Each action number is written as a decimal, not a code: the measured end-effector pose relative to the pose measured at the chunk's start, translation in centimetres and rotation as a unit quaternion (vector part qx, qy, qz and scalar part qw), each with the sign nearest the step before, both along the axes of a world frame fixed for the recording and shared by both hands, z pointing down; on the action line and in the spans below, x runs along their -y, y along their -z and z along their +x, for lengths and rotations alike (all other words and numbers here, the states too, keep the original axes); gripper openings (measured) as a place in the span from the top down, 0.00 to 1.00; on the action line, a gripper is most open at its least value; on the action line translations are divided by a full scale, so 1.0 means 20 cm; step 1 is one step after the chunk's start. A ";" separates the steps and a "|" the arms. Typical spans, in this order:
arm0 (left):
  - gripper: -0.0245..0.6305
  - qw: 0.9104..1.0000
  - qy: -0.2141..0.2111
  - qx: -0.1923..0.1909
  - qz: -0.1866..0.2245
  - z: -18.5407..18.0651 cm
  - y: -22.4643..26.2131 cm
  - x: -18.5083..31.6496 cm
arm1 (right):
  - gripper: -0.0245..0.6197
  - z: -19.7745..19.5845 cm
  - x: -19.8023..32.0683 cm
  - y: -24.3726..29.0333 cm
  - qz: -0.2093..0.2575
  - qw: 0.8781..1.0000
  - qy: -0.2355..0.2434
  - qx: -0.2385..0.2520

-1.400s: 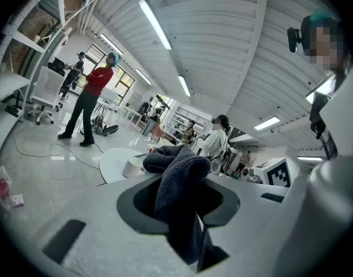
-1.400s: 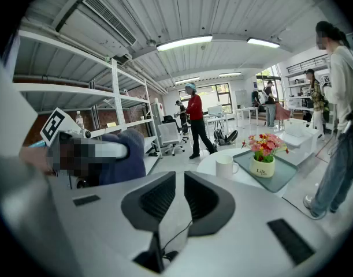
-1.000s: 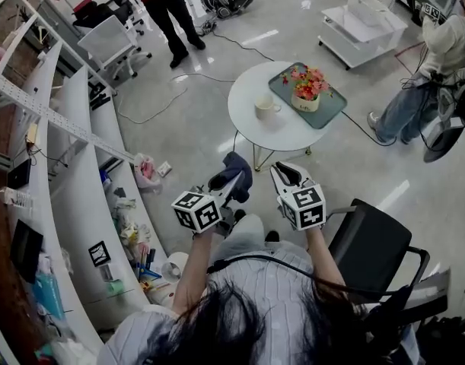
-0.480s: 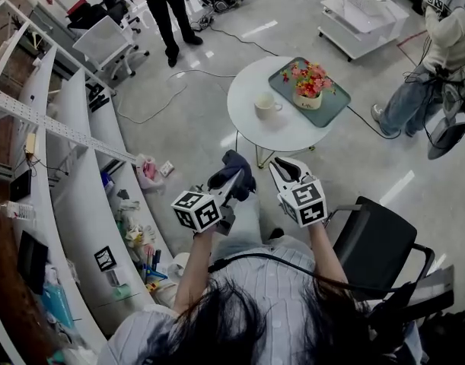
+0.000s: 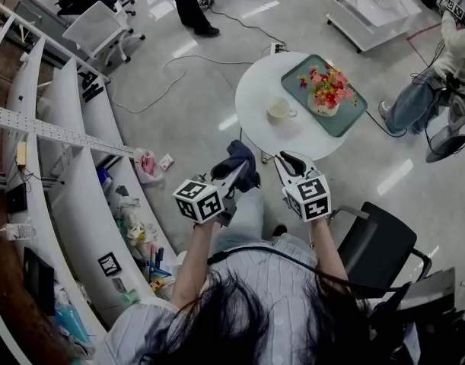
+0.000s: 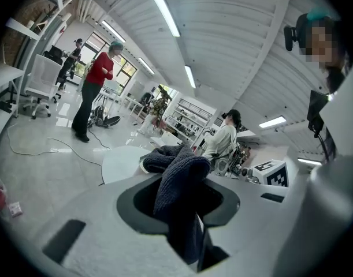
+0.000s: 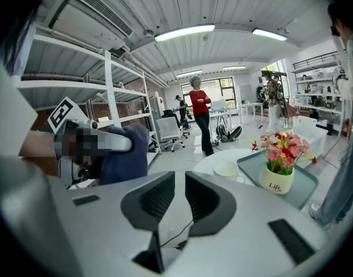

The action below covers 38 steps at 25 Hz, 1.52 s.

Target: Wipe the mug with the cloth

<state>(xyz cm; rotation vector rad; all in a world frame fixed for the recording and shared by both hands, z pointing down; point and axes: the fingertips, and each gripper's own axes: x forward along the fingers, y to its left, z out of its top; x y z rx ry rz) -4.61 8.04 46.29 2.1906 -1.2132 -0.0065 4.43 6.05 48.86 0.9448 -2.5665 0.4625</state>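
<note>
Left gripper (image 5: 234,179): jaws closed on the cloth (image 5: 240,161), which we keep ready for wiping.
Right gripper (image 5: 287,166): jaws narrowly apart and empty, so we can take the mug (image 5: 278,111).

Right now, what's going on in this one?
A person faces a round table, a gripper in each hand. The left gripper is shut on a dark cloth; the right gripper is empty, fingers slightly apart. The mug sits untouched on the table beside a tray of flowers. Wiping has not begun.
</note>
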 end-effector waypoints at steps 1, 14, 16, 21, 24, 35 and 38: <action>0.79 1.000 -0.004 -0.002 -0.002 -0.02 0.00 0.05 | 0.85 -0.02 0.04 -0.01 -0.003 1.000 -0.001 -0.005; 0.79 0.996 -0.087 -0.004 -0.026 -0.21 -0.13 0.54 | 0.85 -0.04 0.50 -0.25 -0.106 0.986 -0.130 -0.011; 0.79 0.994 -0.102 -0.002 -0.029 -0.22 -0.15 0.60 | 0.85 -0.04 0.55 -0.28 -0.116 0.982 -0.145 -0.017; 0.79 0.990 -0.136 -0.008 -0.033 -0.23 -0.18 0.68 | 0.85 -0.03 0.61 -0.36 -0.147 0.969 -0.198 -0.023; 0.79 0.988 -0.152 -0.008 -0.035 -0.24 -0.20 0.72 | 0.85 0.00 0.65 -0.39 -0.172 0.955 -0.241 -0.002; 0.79 0.982 -0.180 -0.003 -0.047 -0.20 -0.26 0.74 | 0.85 0.09 0.72 -0.57 -0.262 0.910 -0.319 0.040; 0.79 0.982 -0.182 0.006 -0.045 -0.16 -0.26 0.78 | 0.85 0.14 0.75 -0.63 -0.288 0.892 -0.345 0.054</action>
